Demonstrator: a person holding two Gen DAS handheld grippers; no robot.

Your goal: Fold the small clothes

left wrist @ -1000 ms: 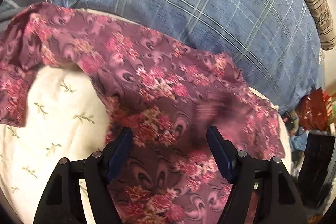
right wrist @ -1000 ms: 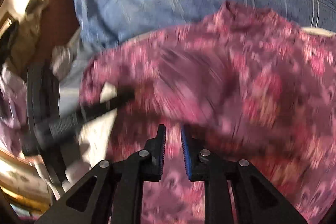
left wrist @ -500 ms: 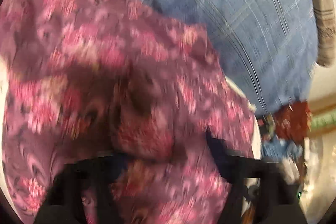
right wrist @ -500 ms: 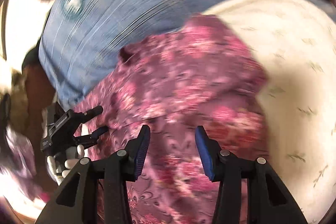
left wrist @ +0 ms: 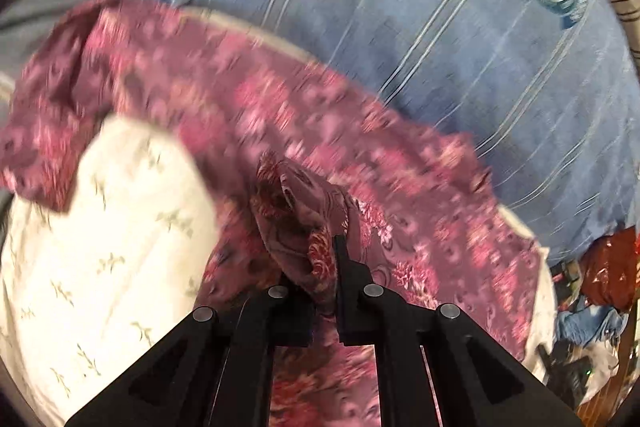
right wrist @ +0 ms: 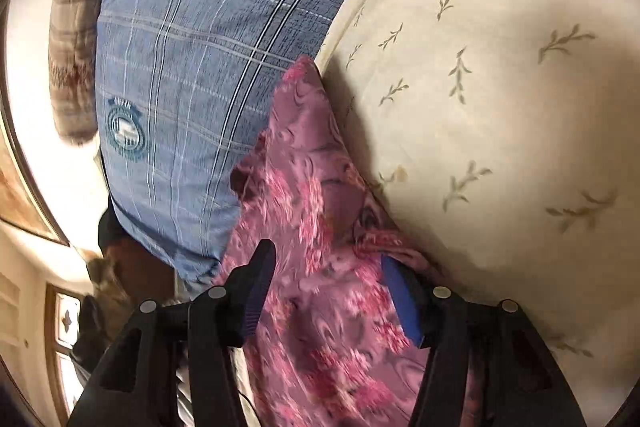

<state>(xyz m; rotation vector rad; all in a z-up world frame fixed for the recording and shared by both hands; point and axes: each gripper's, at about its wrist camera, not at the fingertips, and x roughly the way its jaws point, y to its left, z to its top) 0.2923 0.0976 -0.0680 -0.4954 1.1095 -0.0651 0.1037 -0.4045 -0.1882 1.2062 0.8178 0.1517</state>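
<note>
A purple garment with pink flowers (left wrist: 288, 131) lies spread over a cream leaf-print pillow (left wrist: 120, 227). My left gripper (left wrist: 320, 259) is shut on a bunched fold of the garment near its middle. In the right wrist view the same garment (right wrist: 320, 227) lies between the cream pillow (right wrist: 500, 87) and a blue plaid pillow (right wrist: 192, 67). My right gripper (right wrist: 328, 287) is open, its jaws wide apart over the cloth, holding nothing.
A blue plaid pillow with a round crest (left wrist: 440, 7) lies behind the garment. A brown patterned cushion (right wrist: 72, 27) lies beyond it. Red and blue clutter (left wrist: 600, 279) sits off the bed's right edge. A wooden door (right wrist: 60, 327) shows low left.
My left gripper went from open over the cloth to shut on a fold of it. My right gripper opened, let the cloth go and swung toward the garment's end by the cream pillow.
</note>
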